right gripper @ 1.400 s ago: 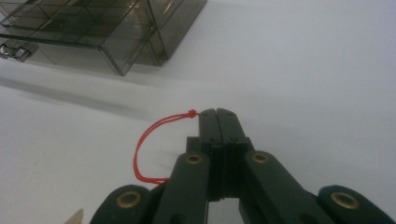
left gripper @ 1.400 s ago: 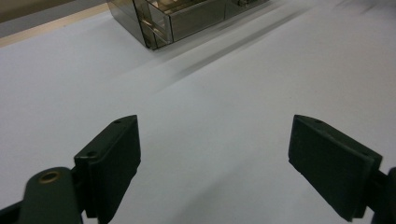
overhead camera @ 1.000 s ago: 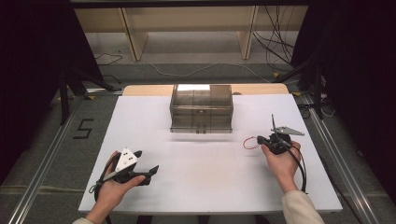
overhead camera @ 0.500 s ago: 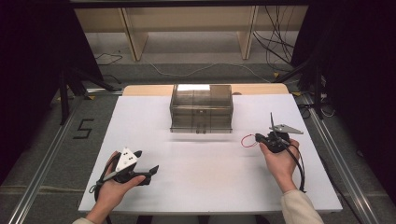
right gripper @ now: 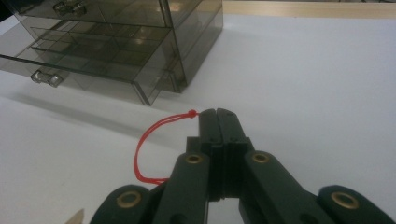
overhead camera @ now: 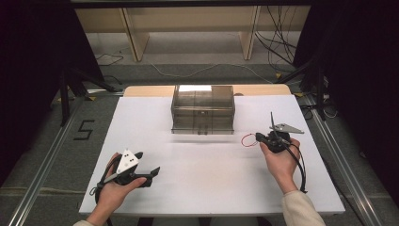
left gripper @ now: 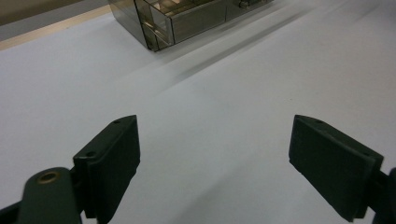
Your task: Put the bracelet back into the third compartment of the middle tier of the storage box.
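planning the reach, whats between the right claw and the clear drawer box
Only bare white table lies between the right claw and the drawer box, apart from the red string loop pinched in the claw. The right gripper view shows it best.

Right tool (overhead camera: 260, 137) edged slightly left.

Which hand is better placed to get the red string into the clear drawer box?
Right. The right tool is shut on the thin red string loop, close to the smoky clear plastic drawer box. The left tool is open, empty and farther back.
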A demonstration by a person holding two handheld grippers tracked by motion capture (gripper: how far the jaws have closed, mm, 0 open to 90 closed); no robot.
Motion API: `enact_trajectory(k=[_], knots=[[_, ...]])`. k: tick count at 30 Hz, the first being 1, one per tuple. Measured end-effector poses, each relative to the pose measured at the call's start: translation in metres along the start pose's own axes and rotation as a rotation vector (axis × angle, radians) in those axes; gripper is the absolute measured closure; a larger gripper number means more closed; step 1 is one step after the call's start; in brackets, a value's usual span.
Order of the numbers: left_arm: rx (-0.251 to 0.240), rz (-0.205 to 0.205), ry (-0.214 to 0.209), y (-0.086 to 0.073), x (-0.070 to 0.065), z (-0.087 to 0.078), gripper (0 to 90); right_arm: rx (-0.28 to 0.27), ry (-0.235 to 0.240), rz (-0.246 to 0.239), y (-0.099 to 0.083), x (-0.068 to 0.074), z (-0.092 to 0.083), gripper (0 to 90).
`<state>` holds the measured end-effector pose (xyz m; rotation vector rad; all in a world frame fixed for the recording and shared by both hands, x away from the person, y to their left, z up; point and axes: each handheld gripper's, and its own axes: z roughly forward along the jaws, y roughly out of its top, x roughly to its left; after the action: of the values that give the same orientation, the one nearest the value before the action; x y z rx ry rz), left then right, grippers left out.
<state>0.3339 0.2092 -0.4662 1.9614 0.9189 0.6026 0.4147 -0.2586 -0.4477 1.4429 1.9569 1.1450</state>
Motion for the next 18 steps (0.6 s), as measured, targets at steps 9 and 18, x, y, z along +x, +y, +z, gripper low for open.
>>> enact_trajectory(k=[9,18], knots=[[0.001,-0.001,-0.001,0.0005,0.0002,0.0008,16.4,-0.006,0.005,-0.005,0.0038,0.0039,0.0004,90.0],[-0.003,0.0,-0.005,0.0008,-0.0004,0.0009,16.3,-0.013,0.005,-0.007,0.0052,0.0051,0.0015,90.0]])
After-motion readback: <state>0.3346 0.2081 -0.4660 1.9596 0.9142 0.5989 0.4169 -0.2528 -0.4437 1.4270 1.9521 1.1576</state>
